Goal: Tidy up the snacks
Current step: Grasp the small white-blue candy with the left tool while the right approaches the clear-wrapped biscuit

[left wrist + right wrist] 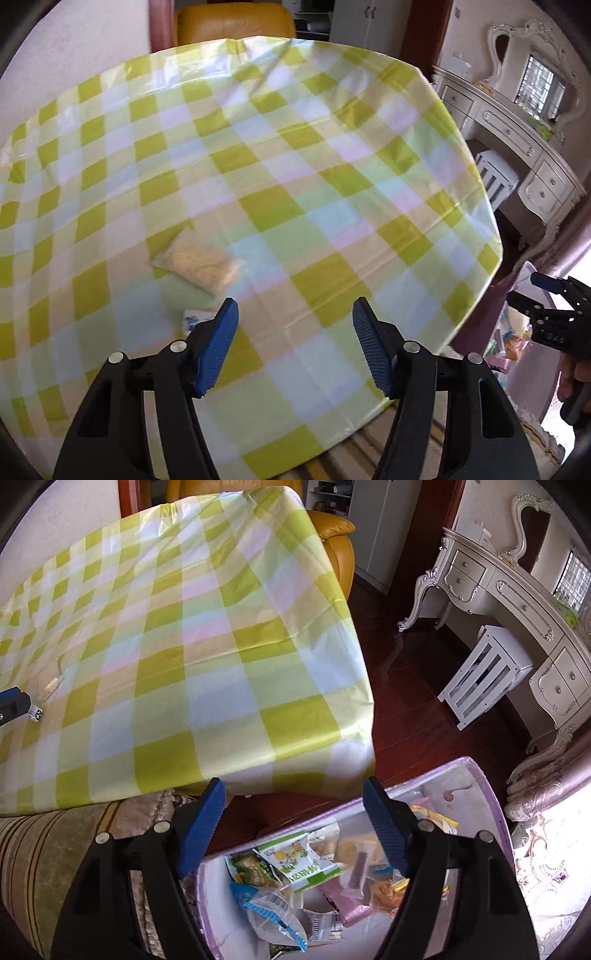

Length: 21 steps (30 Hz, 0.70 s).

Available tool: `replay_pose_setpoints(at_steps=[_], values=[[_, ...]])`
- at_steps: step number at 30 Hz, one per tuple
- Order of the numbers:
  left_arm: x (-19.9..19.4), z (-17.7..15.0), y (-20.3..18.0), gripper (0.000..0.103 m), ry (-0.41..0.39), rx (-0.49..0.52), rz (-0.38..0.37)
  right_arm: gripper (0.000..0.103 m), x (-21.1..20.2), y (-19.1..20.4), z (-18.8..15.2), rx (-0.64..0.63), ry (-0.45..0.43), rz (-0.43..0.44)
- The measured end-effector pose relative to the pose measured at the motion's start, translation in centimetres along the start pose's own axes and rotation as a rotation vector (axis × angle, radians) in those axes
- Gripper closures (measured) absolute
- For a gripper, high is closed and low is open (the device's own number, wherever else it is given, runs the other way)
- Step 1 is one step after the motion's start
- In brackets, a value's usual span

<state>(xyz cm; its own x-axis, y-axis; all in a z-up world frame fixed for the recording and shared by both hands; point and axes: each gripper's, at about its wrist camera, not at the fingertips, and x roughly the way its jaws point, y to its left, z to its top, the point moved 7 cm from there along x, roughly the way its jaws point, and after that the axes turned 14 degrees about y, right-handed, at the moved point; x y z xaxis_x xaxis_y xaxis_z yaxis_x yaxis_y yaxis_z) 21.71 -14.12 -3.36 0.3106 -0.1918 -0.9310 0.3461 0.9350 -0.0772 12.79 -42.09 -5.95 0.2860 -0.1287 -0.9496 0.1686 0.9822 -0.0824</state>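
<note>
Both the left gripper (295, 317) and right gripper (293, 797) gape empty – cracker packet (199, 264) looks light, crinkly, crushable – best pinched by its sealed edge

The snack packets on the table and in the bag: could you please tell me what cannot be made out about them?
- Small blue-and-white packet: left wrist view, partly hidden behind the left gripper; print blurred.
- Clear packet: contents blurred.
- Purple bag: right wrist view, snacks partly hidden behind the right gripper.
</note>
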Motion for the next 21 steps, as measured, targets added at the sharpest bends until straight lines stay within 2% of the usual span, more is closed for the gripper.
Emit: replay_pose_setpoints(at_steps=[4,8,11,13,17,21], values=[[1.7,-0.7,5.0,0.044,0.032,-0.041,0.057,0.026,-0.5,4.6,2.5,-0.078,-0.024,0.047],[3.3,-0.9,5.9,0.047,0.061,-0.030,0.070,0.026,-1.2,8.8,4.7,-0.138,-0.051,0.083],[4.3,-0.7,5.8,0.056,0.083,-0.011,0.084,0.026,-1.6,11.8,6.2,-0.175,-0.067,0.116],[4.6,-0.8,5.7,0.069,0.093,-0.003,0.080,0.025,-1.9,13.7,7.1,-0.206,-0.078,0.130],[4.1,-0.9,6.6,0.070,0.076,-0.044,0.059,0.024,-2.0,17.8,8.7,-0.262,-0.086,0.182],[3.3,-1.1,8.7,0.070,0.050,-0.132,0.058,0.024,-1.4,22.7,9.9,-0.345,-0.086,0.227]])
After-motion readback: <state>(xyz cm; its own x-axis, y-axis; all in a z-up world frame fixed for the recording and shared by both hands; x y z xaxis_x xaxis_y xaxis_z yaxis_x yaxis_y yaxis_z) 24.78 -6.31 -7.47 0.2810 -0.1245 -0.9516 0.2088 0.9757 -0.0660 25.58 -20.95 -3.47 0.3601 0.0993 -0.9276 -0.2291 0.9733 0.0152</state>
